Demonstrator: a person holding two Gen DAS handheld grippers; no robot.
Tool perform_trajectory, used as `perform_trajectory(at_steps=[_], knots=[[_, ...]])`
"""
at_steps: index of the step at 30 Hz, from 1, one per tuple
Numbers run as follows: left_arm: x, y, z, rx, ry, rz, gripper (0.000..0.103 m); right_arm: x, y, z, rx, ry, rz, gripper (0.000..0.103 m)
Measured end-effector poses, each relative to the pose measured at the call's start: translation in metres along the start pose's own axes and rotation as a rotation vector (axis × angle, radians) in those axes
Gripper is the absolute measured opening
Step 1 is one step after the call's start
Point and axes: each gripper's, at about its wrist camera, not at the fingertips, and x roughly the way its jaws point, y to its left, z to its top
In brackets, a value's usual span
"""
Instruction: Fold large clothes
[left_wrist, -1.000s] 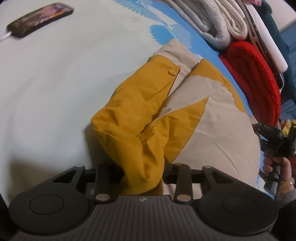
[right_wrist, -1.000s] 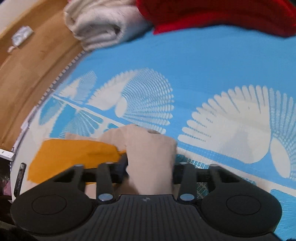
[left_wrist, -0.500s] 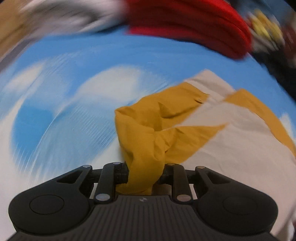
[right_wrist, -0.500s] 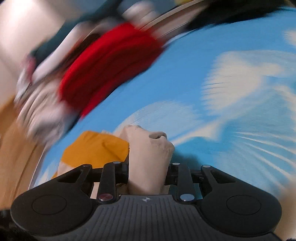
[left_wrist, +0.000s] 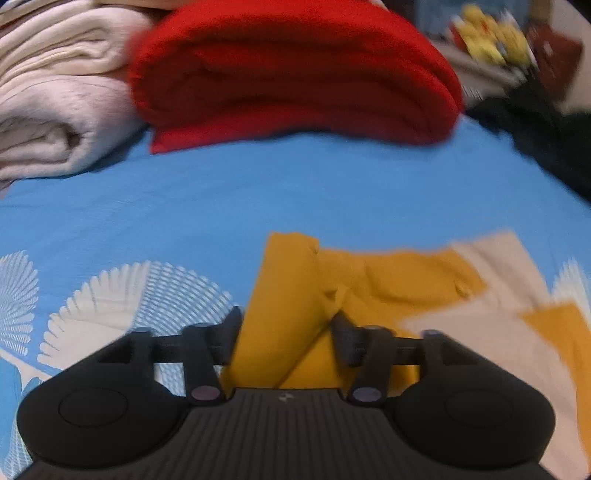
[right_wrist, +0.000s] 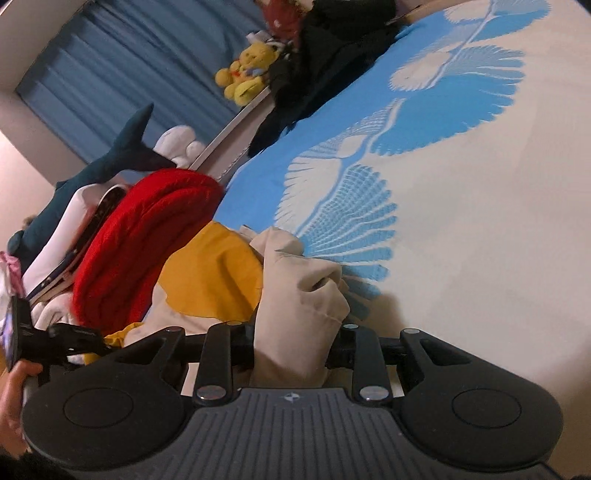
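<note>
Left tool (left_wrist: 286, 334): fingers part-way apart, mustard-yellow fold of garment (left_wrist: 291, 295) bunched between them and touching both inner faces. Clamped on fabric, by the look of the pinched fold. Rest of garment spread flat to the right on bed cover (left_wrist: 258, 192), yellow and beige panels alternating; slight motion blur in left wrist view.

Right tool (right_wrist: 295, 341): fingers moderately apart, thick beige bunch of the same garment (right_wrist: 299, 295) gripped between them, filling the gap. Bunch standing up out of the tool, crumpled at the top. Yellow panel trailing off to the left behind it.

Garment location: lying on the bed, on the blue part of the fan-patterned cover (right_wrist: 461, 229), just in front of red folded item (left_wrist: 295, 74); near it, contact not discernible.

Surroundings: cream folded textile (left_wrist: 48, 99) just left of the red item, touching it. Dark clothing heap (right_wrist: 332, 55) farther along the bed edge. Yellow plush toy (right_wrist: 247, 77) and dark teal shark plush (right_wrist: 92, 170) behind the stack, against blue curtain (right_wrist: 140, 66).

Left tool's body also seen in right wrist view at lower left (right_wrist: 55, 341), held in left hand (right_wrist: 13, 398).
</note>
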Motion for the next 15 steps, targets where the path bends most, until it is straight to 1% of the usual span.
perform_trajectory(at_steps=[1, 2, 4, 6, 7, 8, 10, 11, 12, 13, 14, 15], knots=[[0.001, 0.003, 0.006, -0.027, -0.017, 0.031, 0.084, 0.001, 0.000, 0.000, -0.008, -0.003, -0.005, 0.027], [-0.002, 0.010, 0.007, -0.056, -0.041, 0.071, 0.088, 0.001, -0.003, -0.001, -0.003, 0.002, -0.003, 0.027], [-0.005, 0.028, 0.009, -0.092, -0.062, 0.137, 0.090, 0.001, -0.013, 0.003, 0.035, 0.021, 0.000, 0.028], [-0.010, 0.049, 0.010, -0.141, -0.063, 0.223, 0.090, 0.002, -0.014, 0.007, 0.036, 0.030, 0.001, 0.030], [-0.013, 0.060, 0.010, -0.166, -0.063, 0.258, 0.090, 0.003, -0.014, 0.008, 0.034, 0.031, -0.010, 0.036], [-0.018, 0.071, 0.007, -0.189, -0.063, 0.274, 0.090, 0.003, -0.013, 0.009, 0.029, 0.031, -0.021, 0.048], [-0.037, 0.088, -0.005, -0.205, -0.058, 0.259, 0.090, 0.004, -0.013, 0.016, 0.002, 0.028, -0.073, 0.064], [-0.049, 0.092, -0.014, -0.199, -0.059, 0.236, 0.090, 0.003, -0.014, 0.022, -0.004, 0.029, -0.075, 0.070], [-0.063, 0.094, -0.025, -0.184, -0.062, 0.216, 0.091, 0.002, -0.015, 0.027, -0.015, 0.034, -0.087, 0.073], [-0.083, 0.096, -0.038, -0.162, -0.071, 0.197, 0.094, -0.002, -0.015, 0.035, -0.021, 0.035, -0.110, 0.080], [-0.100, 0.096, -0.053, -0.142, -0.087, 0.182, 0.100, -0.009, -0.014, 0.042, -0.019, 0.035, -0.118, 0.083], [-0.119, 0.095, -0.068, -0.117, -0.109, 0.172, 0.103, -0.018, -0.010, 0.049, -0.023, 0.031, -0.119, 0.083]])
